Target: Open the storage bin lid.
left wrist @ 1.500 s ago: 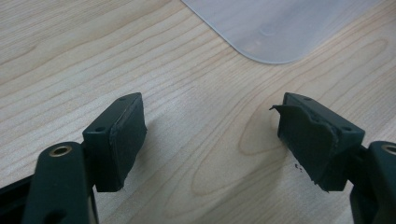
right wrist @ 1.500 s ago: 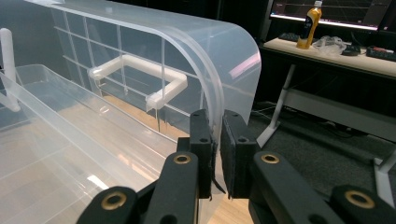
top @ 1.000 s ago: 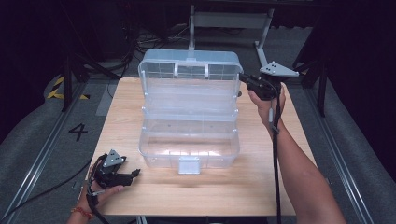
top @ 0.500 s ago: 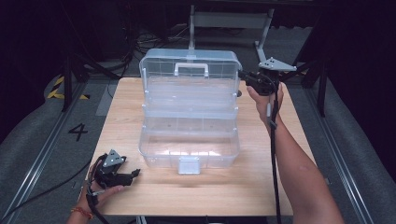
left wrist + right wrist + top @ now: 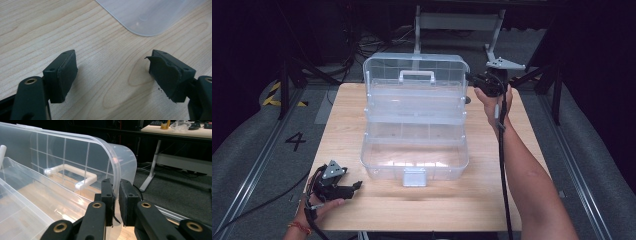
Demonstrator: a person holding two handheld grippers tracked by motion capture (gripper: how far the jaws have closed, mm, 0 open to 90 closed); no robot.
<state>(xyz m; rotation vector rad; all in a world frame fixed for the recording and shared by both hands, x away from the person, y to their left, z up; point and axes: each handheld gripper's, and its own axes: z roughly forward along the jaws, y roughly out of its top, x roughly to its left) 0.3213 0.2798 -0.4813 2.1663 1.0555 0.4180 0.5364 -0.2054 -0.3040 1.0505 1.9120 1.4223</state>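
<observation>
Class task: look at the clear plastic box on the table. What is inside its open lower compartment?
Nothing shows inside the clear plastic box: through its bottom compartment you see only the wooden table. The raised tray covers the rear part, so what lies there stays unclear.

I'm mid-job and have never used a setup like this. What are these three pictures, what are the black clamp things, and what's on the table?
No robot here: a person holds a two-jaw tool in each hand. The high view looks down on the wooden table from the person's side. The other two pictures come from cameras riding on each tool, looking along its black jaws.

On the table stands a clear plastic storage box with its lid swung up at the far side; a white handle sits on that lid.

The right tool is shut on the lid's edge; in the right gripper view the rim runs between its pads. The left tool rests near the front left corner of the table, jaws open over bare wood with nothing between them, a corner of the box ahead.
</observation>
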